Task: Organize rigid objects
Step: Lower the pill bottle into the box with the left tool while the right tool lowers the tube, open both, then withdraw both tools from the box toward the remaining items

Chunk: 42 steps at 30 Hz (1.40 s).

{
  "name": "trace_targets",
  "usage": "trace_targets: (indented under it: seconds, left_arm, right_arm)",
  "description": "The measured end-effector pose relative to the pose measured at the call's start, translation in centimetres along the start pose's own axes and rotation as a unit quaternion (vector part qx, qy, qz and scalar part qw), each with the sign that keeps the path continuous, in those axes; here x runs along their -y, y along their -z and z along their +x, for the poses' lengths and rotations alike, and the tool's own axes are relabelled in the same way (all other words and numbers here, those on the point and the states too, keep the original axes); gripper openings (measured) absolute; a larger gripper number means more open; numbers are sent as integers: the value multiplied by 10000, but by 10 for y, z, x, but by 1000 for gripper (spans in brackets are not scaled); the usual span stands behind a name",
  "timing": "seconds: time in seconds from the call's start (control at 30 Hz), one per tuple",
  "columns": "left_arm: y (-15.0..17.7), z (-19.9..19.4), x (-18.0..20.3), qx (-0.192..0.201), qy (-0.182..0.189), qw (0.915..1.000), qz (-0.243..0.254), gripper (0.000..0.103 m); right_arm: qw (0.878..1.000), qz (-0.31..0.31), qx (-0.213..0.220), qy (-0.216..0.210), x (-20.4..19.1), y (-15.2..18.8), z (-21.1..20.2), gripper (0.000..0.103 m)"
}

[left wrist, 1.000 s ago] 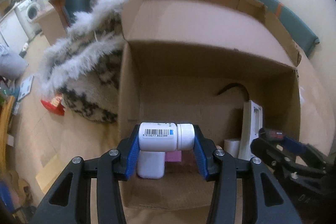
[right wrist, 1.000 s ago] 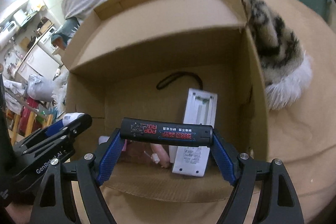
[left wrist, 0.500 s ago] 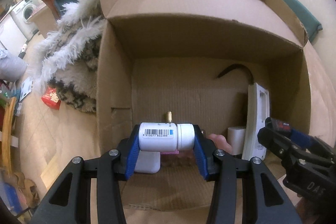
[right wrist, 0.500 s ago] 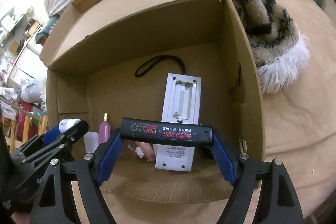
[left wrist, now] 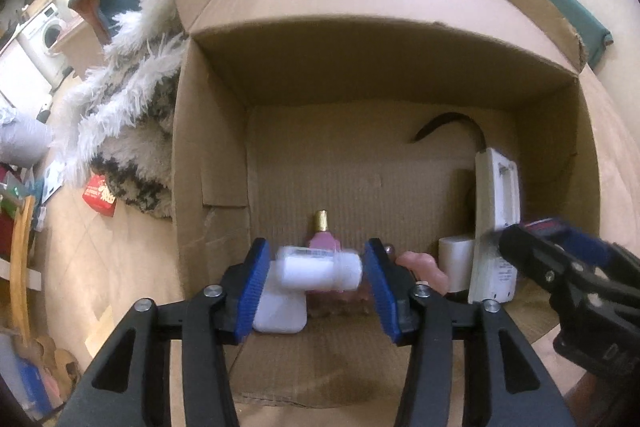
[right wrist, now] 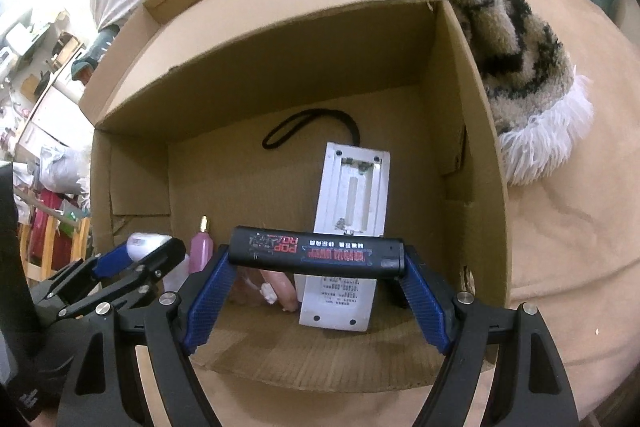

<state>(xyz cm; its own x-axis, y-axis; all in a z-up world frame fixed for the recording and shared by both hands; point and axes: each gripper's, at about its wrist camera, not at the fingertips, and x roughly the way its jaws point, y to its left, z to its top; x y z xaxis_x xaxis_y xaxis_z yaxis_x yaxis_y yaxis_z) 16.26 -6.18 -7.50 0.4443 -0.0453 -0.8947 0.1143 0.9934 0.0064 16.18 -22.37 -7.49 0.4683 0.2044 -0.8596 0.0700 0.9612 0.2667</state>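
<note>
Over the open cardboard box (left wrist: 208, 163), your left tool (left wrist: 318, 273) has spread, its white bottle (left wrist: 320, 269) blurred and loose between the pads; your right tool (right wrist: 316, 259) pinches the black case (right wrist: 316, 254). Lower that case before letting go.

Between the left tongs' (left wrist: 318, 281) blue pads sits a white bottle (left wrist: 320, 271), blurred. The right tongs (right wrist: 316, 281), black with blue pads, carry a black bar (right wrist: 316, 253) with red lettering. Ahead, in the brown cardboard box (right wrist: 260, 39), lie a pink bottle (right wrist: 201, 247) with gold cap, a white device (right wrist: 352, 211) and a black cord loop (right wrist: 308, 127). Right of the right tongs lies a beige-and-black patterned, white-fringed rug (right wrist: 516, 51).
</note>
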Motion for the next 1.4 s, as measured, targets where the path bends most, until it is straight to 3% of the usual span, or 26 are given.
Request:
trace_targets:
  seconds: [0.1, 0.27, 0.8, 1.07, 1.4]
  left_arm:
    - [-3, -9, -1, 209, -75, 9998, -25, 71]
    - [-6, -16, -2, 313, 25, 9995, -93, 71]
    - [-4, -18, -1, 301, 27, 9995, 4, 71]
    - [-3, -53, -9, 491, -79, 9988, -20, 71]
    - [45, -73, -22, 331, -213, 9992, -71, 71]
  right_arm:
    - [9998, -28, 216, 44, -1, -2, -8, 99]
    - [9988, 27, 482, 63, 1, -7, -19, 103]
    - [9992, 145, 374, -60, 4, -7, -20, 103]
    - [9983, 283, 445, -262, 9, 0, -41, 103]
    - [9986, -129, 422, -285, 1, 30, -73, 103]
